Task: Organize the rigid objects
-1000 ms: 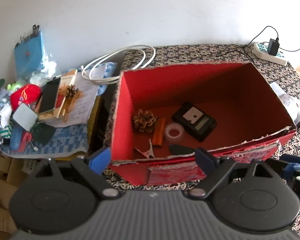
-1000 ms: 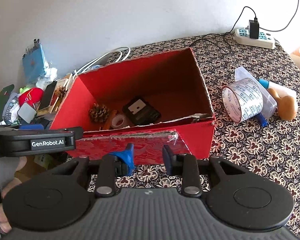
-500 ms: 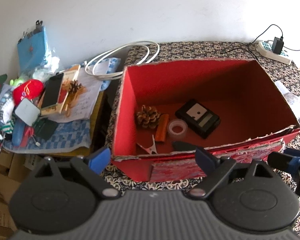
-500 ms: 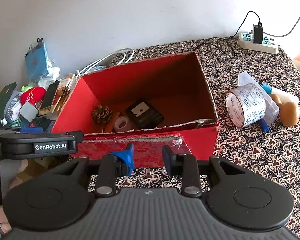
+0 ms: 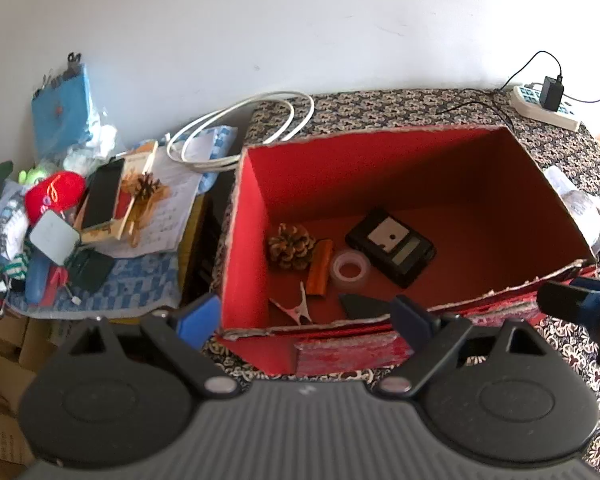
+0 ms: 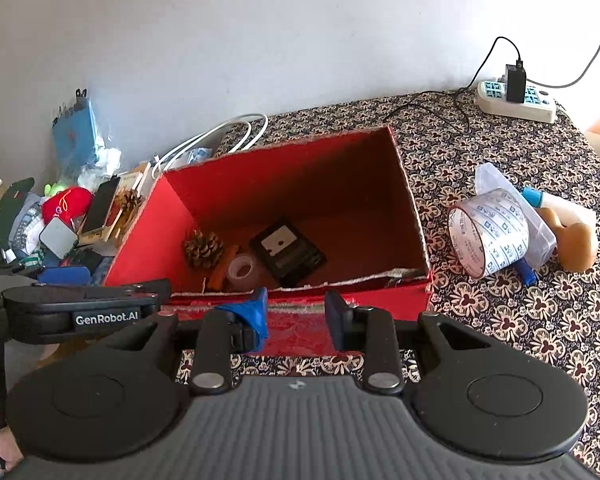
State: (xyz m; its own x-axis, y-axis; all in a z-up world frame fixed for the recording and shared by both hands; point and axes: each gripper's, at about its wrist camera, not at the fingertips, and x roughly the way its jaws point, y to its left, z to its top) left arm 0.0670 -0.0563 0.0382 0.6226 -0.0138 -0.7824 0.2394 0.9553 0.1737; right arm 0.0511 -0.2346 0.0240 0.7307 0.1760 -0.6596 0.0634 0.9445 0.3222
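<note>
Red cardboard box (image 5: 420,168) stands open-topped on the patterned tablecloth (image 6: 520,320), near its left edge. Both grippers hang over the box's near wall, pointing down into it.

Left gripper (image 5: 304,318): jaws spread wide, nothing between them. Its blue pads straddle the near left corner of the box, neither touching it as far as I can see.

Right gripper (image 6: 296,314): jaws drawn in to a narrow gap, not fully together, nothing clamped. It sits just in front of the box's near wall, over the torn flap.

Contents of the box, all on the floor toward the left half:
- pine cone (image 5: 291,246), nearest the left wall
- orange stick-shaped object (image 5: 320,266), touching the cone's right side
- roll of clear tape (image 5: 350,269), lying flat, just right of the orange piece
- black device with a white label (image 5: 392,246), lying flat to the right of the tape
- pale clip (image 5: 298,308), near the front wall
- a dark flat piece (image 5: 360,304) by the front wall, identity unclear

Outside the box, on the cloth to its right: a large roll of printed tape (image 6: 488,232) on its side, resting against a clear plastic bag (image 6: 536,232), with a tan bottle-like object (image 6: 576,244) behind it. A white power strip (image 6: 516,100) with a black charger plugged in lies by the wall.

Left of the table, a lower surface carries clutter: a phone (image 5: 102,198), a red pouch (image 5: 54,194), a second pine cone (image 5: 146,186), a coiled white cable (image 5: 240,132).
</note>
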